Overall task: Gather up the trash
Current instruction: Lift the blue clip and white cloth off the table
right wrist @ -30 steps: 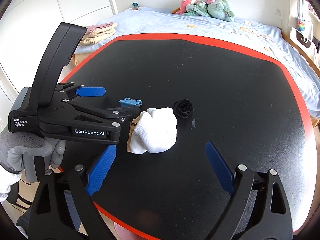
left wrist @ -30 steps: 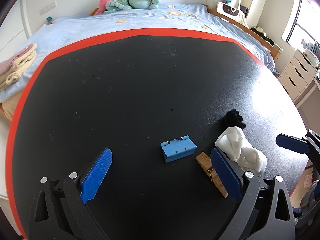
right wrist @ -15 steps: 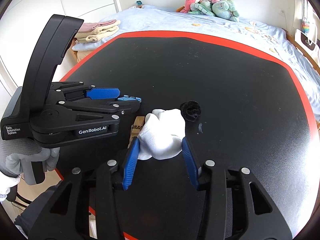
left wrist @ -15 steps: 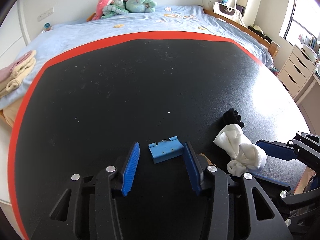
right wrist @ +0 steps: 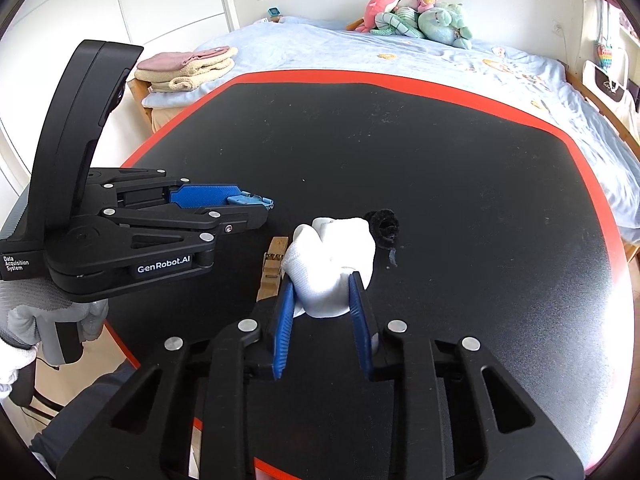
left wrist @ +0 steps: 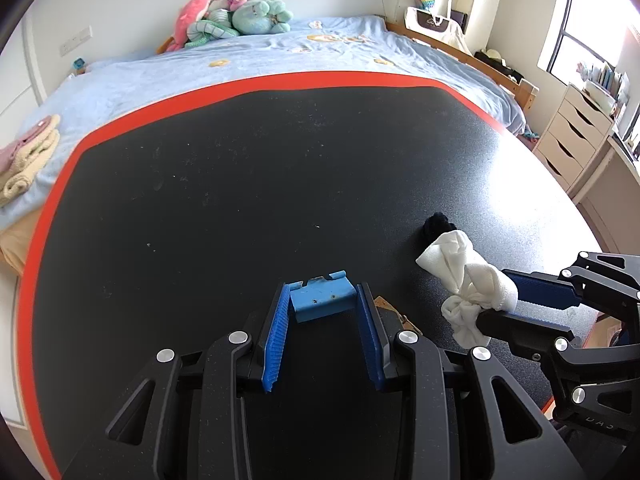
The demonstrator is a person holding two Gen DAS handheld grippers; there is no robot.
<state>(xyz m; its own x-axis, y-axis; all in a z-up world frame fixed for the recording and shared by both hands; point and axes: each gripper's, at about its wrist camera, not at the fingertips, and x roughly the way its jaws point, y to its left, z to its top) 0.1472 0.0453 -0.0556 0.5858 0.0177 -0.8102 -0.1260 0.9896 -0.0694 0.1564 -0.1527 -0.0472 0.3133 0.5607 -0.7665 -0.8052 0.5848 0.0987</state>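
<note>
two grippers, each clamped on its own piece of trash. left gripper [left wrist: 323, 300] has the blue plastic block [left wrist: 322, 301] pinched between its fingers near the tips; the block's long axis runs across the gap, its open notched edge facing away from the camera. from the right wrist view the block looks to sit just off the black tabletop [left wrist: 240, 180], though whether it is lifted or touching i cannot tell for sure. right gripper [right wrist: 323, 289] is closed on the white crumpled cloth wad [right wrist: 332, 268]; the wad fills the gap and bulges forward past the tips.

key relation: both loose leftovers lie by the right gripper, not the left. the wooden clothespin [right wrist: 274, 268] lies flat just left of the right gripper's left finger, touching or nearly touching the wad, long axis running roughly along the fingers. the black fuzzy ball [right wrist: 383, 229] sits just beyond the wad, at its far right side. judgement: right hand is nearer both, but both hands are full, so drop-off likely comes first. no bin visible in either view.

counts: one blue block, one white wad, one clothespin, one black ball, so four trash items, two gripped, two on the table. small dark scrap [right wrist: 392, 258] beside the ball, unclear what it is.
</note>
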